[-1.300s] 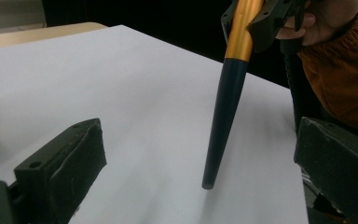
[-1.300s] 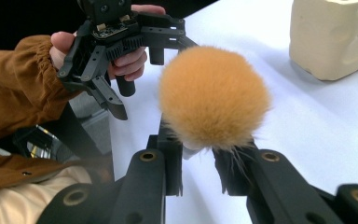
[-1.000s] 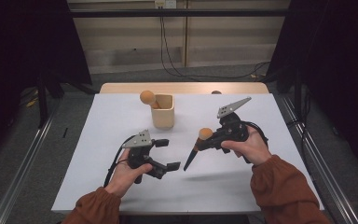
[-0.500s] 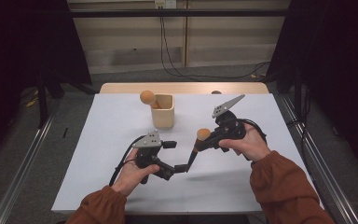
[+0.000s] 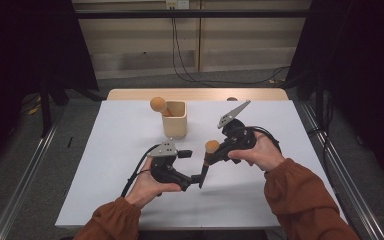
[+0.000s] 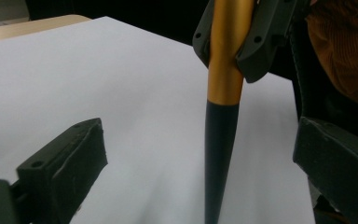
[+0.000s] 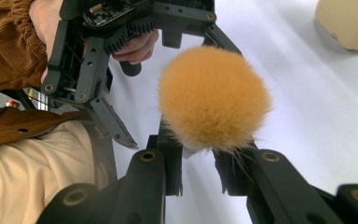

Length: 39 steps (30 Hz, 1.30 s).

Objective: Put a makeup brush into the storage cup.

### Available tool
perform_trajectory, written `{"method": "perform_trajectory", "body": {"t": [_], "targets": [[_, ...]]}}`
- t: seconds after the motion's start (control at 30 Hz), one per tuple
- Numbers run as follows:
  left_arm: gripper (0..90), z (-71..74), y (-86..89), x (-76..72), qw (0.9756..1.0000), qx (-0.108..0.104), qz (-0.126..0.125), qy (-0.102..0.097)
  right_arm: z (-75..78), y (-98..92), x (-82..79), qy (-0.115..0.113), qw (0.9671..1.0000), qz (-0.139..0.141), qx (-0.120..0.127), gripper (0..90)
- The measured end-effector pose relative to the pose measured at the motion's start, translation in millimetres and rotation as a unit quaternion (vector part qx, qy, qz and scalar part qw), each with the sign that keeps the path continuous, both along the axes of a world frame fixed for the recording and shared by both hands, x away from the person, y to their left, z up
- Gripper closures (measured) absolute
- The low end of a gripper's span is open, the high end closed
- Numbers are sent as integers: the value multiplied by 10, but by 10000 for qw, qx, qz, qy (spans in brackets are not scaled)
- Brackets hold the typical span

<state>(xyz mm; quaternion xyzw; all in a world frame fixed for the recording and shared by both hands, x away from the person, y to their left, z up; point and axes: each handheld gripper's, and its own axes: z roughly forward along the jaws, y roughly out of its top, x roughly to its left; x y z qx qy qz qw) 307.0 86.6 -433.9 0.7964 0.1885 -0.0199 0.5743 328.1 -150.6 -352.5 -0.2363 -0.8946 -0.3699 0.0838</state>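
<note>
A makeup brush (image 5: 207, 159) with a fluffy orange head (image 7: 214, 95), a gold ferrule (image 6: 223, 60) and a black handle (image 6: 219, 154) points handle-down over the white table (image 5: 105, 165). My right gripper (image 5: 215, 156) is shut on it just below the head, and its jaws clamp the ferrule in the left gripper view. My left gripper (image 5: 194, 166) is open, its two jaws standing wide on either side of the handle's lower end without touching it. A second brush (image 5: 158, 105) leans in a beige cup (image 5: 175, 120) behind.
The beige cup (image 7: 349, 23) stands at the back middle of the table, a short way beyond both grippers. A wooden table edge (image 5: 195, 94) runs along the far side. Metal rails (image 5: 25, 185) and dark floor flank the table left and right.
My left gripper has edged right, so its open jaws now bracket the brush handle's lower end. The right gripper has kept its hold and hardly moved.
</note>
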Motion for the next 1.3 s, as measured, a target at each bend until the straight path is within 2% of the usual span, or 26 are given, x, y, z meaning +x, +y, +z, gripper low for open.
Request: {"method": "perform_trajectory", "body": {"t": [0.07,0.23,0.27,0.33,0.37,0.4,0.43,0.5,0.57,0.63,0.73,0.8,0.97,1.1,1.23,1.3], "targets": [[53,6,-24,3,10000,46,-13,-41,9,19,3,-4,10000,33,-21,738],[170,12,-80,-20,9997,164,-56,-174,27,63,8,-36,10000,75,-45,737],[182,9,-96,-32,9992,244,10,-314,30,68,6,-32,10000,75,-50,738],[209,6,-113,-40,9985,332,98,-415,31,80,5,-47,9999,100,-42,737],[223,4,-122,-41,9987,304,75,-399,32,84,5,-47,9999,98,-53,738],[286,7,-122,-37,9988,281,56,-402,32,92,3,-53,9999,96,-68,737],[305,7,-125,-35,9989,261,50,-375,31,97,2,-61,9999,101,-65,738],[371,3,-128,-28,9995,208,8,-232,29,104,2,-63,9999,103,-48,738],[403,-7,-129,-22,9995,254,-24,-201,29,104,5,-83,9999,98,-53,737],[466,-11,-124,-16,9997,205,-42,-127,31,99,6,-75,9999,93,-58,737],[541,-4,-117,-12,9998,132,-74,-133,32,92,5,-86,9999,68,-59,737],[590,-7,-118,-19,9997,167,-110,-163,31,91,4,-90,9999,72,-60,737],[650,-12,-114,-16,9997,141,-162,-117,16,99,3,-123,9999,90,-69,737],[736,-18,-120,-22,9997,103,-229,-76,0,97,7,-126,9999,62,-63,737],[742,-11,-123,-24,9996,114,-250,-90,-3,90,0,-150,9999,35,-27,737],[743,-13,-122,-25,9994,162,-250,-158,-7,94,-9,-199,9998,82,-43,736]]}}
